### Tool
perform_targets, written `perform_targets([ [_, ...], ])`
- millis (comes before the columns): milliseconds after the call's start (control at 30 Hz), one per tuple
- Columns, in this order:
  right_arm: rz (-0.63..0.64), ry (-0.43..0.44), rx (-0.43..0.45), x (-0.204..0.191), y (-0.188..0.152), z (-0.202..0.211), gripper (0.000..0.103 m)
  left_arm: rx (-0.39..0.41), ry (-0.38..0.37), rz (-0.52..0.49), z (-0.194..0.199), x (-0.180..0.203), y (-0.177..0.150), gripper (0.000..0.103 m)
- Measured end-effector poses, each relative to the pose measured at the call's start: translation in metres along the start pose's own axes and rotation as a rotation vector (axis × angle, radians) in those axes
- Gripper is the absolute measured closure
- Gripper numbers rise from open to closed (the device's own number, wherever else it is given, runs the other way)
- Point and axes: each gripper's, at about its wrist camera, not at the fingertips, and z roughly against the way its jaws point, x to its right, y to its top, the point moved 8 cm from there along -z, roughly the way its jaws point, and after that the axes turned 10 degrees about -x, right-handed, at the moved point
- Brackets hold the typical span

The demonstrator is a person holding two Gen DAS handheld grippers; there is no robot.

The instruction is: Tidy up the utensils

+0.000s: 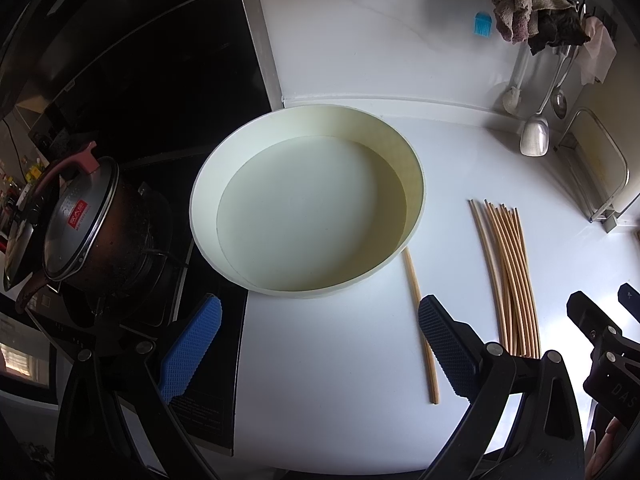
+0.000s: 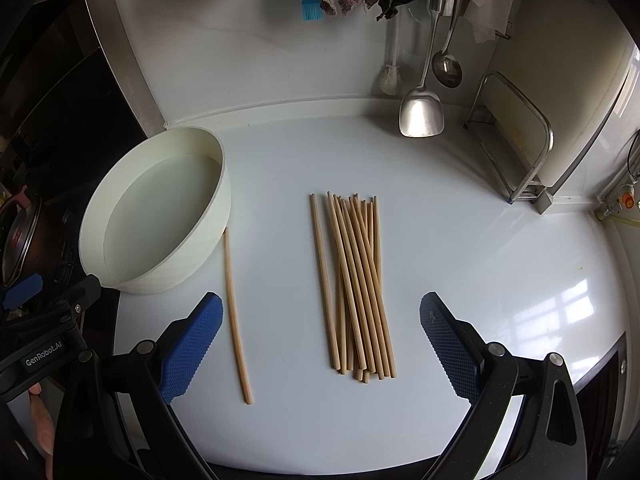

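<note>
The chopstick bundle lies between the right gripper's spread, empty fingers; the left gripper, likewise spread, faces the round tub.

I am seeing tan chopsticks lying mid-counter, which is glossy white; cream basin sitting at its left edge; fingertips showing blue, dimple-textured.

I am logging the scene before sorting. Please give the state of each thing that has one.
White round tub: empty, upright.
Single chopstick: flat, beside the tub.
Chopstick pile: loose on the counter.
Pot: lidded, on the stove.
Spatula: hanging.
Left claw: open, empty.
Right claw: open, empty.
</note>
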Motion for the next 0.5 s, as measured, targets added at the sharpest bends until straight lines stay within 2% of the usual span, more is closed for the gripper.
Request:
perform_targets([
  [500,0.002,0.001,0.0,0.0005,-0.0017,0.0018,0.008,-0.001,0.001,0.0,-0.0008,-0.0054,-0.0029,0.006],
])
